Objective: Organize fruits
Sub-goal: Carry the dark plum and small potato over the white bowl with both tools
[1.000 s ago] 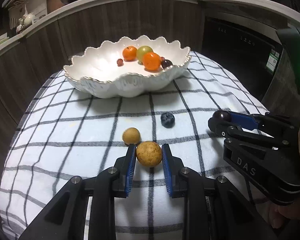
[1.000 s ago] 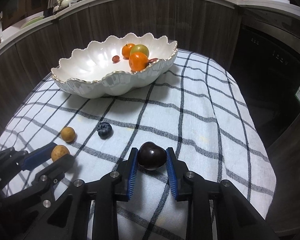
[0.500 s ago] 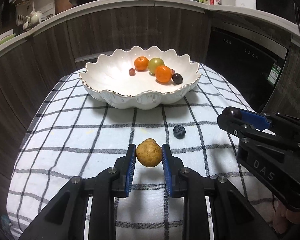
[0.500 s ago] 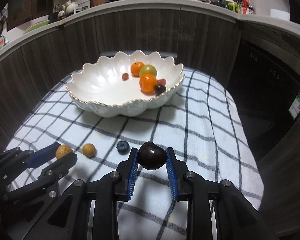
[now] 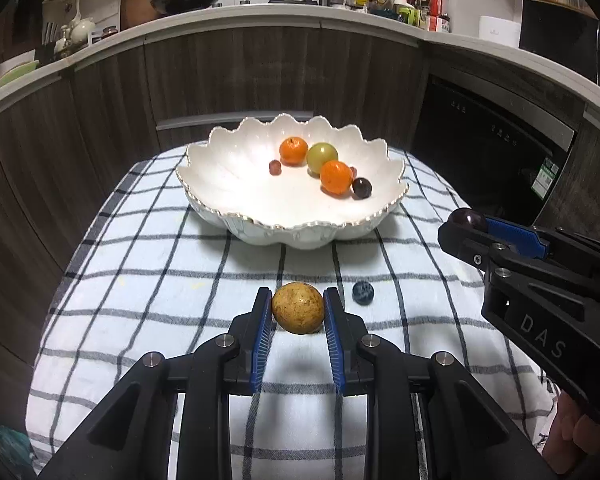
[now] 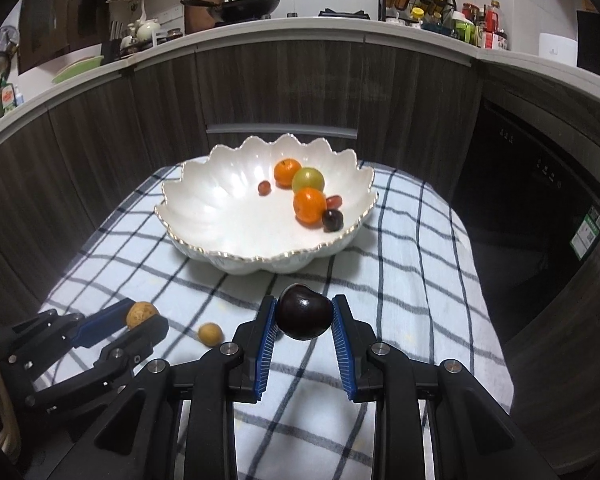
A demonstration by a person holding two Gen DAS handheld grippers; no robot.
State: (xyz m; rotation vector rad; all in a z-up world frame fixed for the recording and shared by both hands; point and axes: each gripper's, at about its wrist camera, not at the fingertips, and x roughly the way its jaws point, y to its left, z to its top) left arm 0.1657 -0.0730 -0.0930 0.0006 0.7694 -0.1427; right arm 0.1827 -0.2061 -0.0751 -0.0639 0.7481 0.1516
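Jaws of the left gripper (image 5: 298, 312) are seen clenched on a tan speckled fruit (image 5: 298, 308), which is pinched between the blue ribbed pads at the lower centre of the left wrist view and held clear of the checked cloth (image 5: 160, 280). Just to the right of it, a dark blueberry (image 5: 363, 293) is seen lying on the cloth. At the right edge of the same view, the right gripper (image 5: 466, 222) is shown from the side, and the raised letters "DAS" can be read on its black body. Part of a hand (image 5: 572, 436) is visible beneath it at the lower right.

In the right wrist view, the left gripper is seen at the lower left with the tan fruit at its tip. A smaller tan fruit (image 6: 210, 334) is found on the cloth just right of that. At the lower centre, the right gripper's jaws are shown clamped on a dark glossy plum (image 6: 304, 312), which is lifted off the cloth.

A white scalloped bowl (image 5: 236, 176) with a gilt rim is set on the cloth-covered desk at mid-frame, beyond both grippers. Two oranges (image 5: 294, 151), a green fruit (image 5: 322, 156) and several small dark and red fruits are held in its right half. A green label (image 6: 586, 232) is seen on the dark appliance at the far right; its print cannot be read.
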